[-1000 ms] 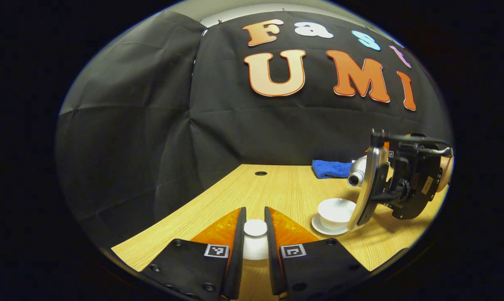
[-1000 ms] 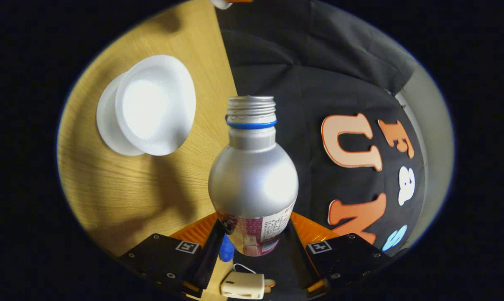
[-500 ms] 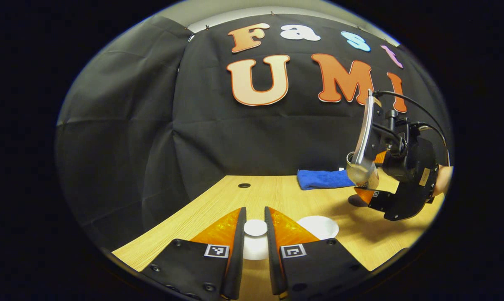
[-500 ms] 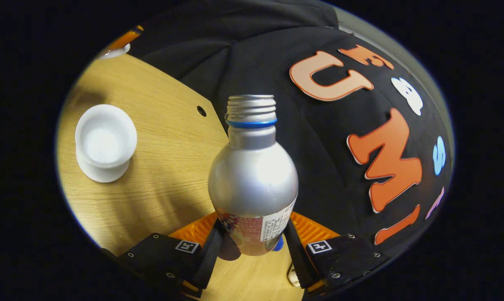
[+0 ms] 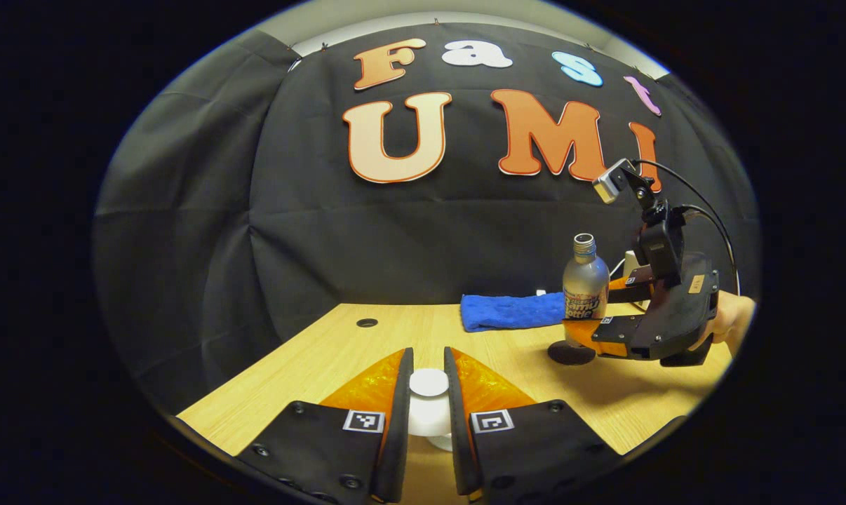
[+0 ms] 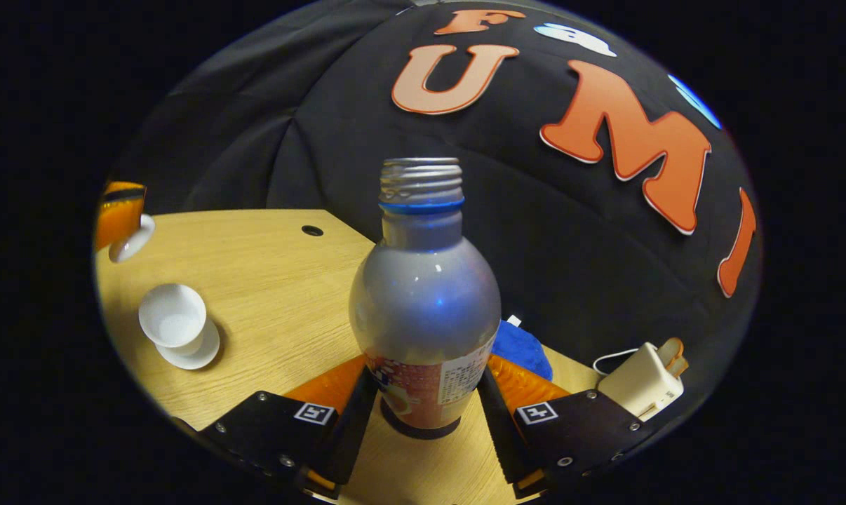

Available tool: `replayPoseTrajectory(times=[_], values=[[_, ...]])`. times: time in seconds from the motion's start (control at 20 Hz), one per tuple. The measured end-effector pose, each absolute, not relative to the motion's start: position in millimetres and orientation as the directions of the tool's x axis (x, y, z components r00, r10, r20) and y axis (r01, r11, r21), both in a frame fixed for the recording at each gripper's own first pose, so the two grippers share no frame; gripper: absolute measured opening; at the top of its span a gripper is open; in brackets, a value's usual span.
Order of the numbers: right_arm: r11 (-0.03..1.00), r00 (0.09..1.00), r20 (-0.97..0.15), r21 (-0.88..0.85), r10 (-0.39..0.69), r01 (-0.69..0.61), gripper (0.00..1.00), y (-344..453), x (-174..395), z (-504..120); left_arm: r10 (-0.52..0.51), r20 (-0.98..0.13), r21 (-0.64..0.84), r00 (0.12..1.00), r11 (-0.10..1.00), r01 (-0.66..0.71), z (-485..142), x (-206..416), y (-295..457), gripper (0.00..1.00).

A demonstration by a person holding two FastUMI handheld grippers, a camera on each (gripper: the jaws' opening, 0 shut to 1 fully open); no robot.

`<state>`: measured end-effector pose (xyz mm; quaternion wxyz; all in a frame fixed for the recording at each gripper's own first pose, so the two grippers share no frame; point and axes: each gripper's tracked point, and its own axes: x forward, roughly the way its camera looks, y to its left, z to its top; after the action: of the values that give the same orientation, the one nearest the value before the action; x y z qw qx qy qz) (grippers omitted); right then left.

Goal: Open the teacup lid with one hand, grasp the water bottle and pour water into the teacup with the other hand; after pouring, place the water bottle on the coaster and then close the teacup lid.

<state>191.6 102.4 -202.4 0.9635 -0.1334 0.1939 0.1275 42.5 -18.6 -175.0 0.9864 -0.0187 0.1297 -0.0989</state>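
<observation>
Over the coaster [image 6: 417, 426] the right tongs [image 6: 423, 407] clamp the upright bottle [image 6: 423, 301]; off-centre release could tip it. Left tongs [image 5: 428, 400] grip the lid [image 5: 428, 384].

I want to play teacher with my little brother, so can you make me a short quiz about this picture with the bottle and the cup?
1. True or false: the water bottle stands upright.
2. What is the left gripper holding? A) teacup lid B) blue towel C) charger
3. What dark thing is under the bottle?

Key: 1 true. 2 A. 3 the coaster; whether the bottle touches it cannot be told.
</observation>
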Motion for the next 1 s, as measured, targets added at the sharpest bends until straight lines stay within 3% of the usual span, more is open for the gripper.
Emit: replayPoseTrajectory(times=[0.1,0.15,0.2,0.25,0.45,0.55,0.75,0.8,0.9,1.0], values=[[0.945,0.886,-0.413,-0.149,0.209,-0.292,0.8,96.7,194.2,-209.1,-0.221,-0.261,-0.082,0.94,0.975,0.206,-179.5,47.7,-29.8,0.31],[0.951,0.885,-0.412,-0.117,0.216,-0.287,0.8,95.3,196.6,-210.5,-0.229,-0.266,-0.089,0.936,0.973,0.212,-182.3,49.6,-34.6,0.27],[0.955,0.881,-0.414,-0.085,0.227,-0.285,0.8,93.9,198.5,-212.6,-0.238,-0.272,-0.095,0.932,0.971,0.22,-186.0,52.1,-39.7,0.31],[0.957,0.878,-0.417,-0.055,0.236,-0.283,0.8,91.1,200.4,-216.3,-0.244,-0.279,-0.1,0.929,0.969,0.225,-189.4,53.0,-43.4,0.27],[0.965,0.871,-0.427,0.023,0.245,-0.261,0.79,85.7,206.8,-228.4,-0.247,-0.319,-0.101,0.915,0.969,0.226,-207.0,55.6,-51.1,0.36],[0.966,0.863,-0.438,0.057,0.252,-0.253,0.79,84.6,210.3,-236.4,-0.244,-0.346,-0.108,0.906,0.969,0.22,-217.8,56.4,-52.3,0.31],[0.97,0.858,-0.455,0.088,0.24,-0.225,0.8,77.8,217.0,-249.7,-0.241,-0.372,-0.111,0.896,0.97,0.215,-230.1,58.5,-53.0,0.31],[0.971,0.857,-0.458,0.096,0.238,-0.219,0.8,76.0,218.5,-251.8,-0.242,-0.377,-0.11,0.894,0.97,0.216,-232.5,58.2,-53.0,0.36],[0.97,0.852,-0.464,0.117,0.242,-0.212,0.79,73.4,218.8,-257.5,-0.247,-0.382,-0.112,0.89,0.969,0.221,-235.9,57.2,-56.0,0.27],[0.971,0.853,-0.464,0.12,0.239,-0.206,0.8,71.0,219.8,-258.5,-0.242,-0.39,-0.102,0.889,0.97,0.22,-240.8,57.0,-55.1,0.31]])
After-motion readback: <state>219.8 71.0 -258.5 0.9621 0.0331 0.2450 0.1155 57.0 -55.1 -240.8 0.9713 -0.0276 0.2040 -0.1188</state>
